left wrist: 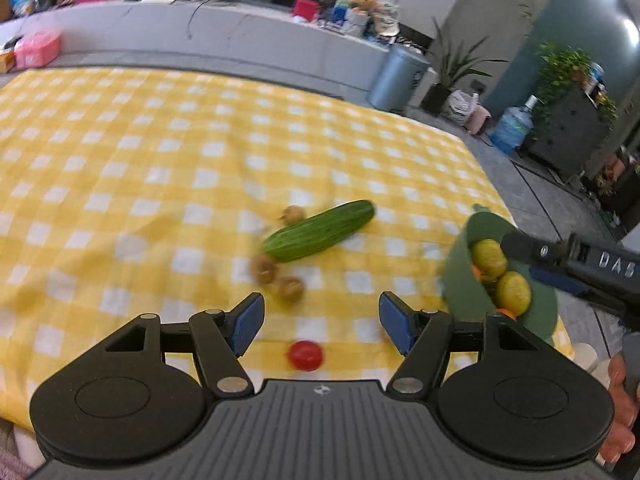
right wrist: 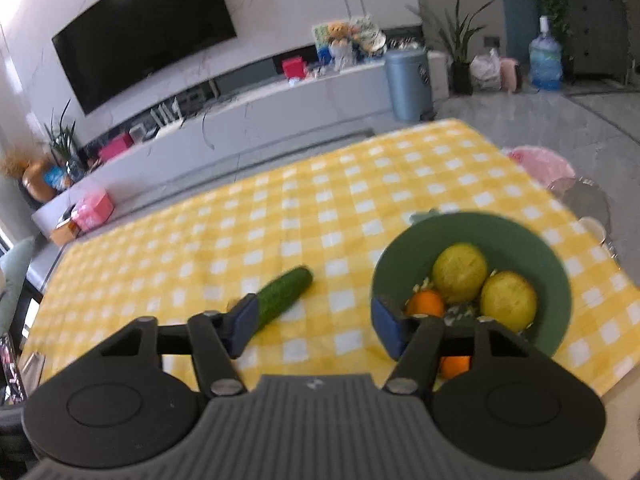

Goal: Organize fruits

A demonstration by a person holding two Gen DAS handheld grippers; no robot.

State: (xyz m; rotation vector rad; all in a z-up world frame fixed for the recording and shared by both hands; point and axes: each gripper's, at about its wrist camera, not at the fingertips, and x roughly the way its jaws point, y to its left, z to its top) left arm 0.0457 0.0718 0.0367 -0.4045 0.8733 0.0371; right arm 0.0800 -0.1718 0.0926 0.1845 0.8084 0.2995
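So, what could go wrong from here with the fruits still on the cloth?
The green bowl sits near the edge of the yellow checked tablecloth; a bump might push it off. The small round brown fruits and the red tomato could roll if nudged. The long green cucumber touches two of them.

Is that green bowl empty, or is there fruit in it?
Partly filled. The green bowl holds two yellow-green citrus fruits and at least one small orange; inner wall still shows.
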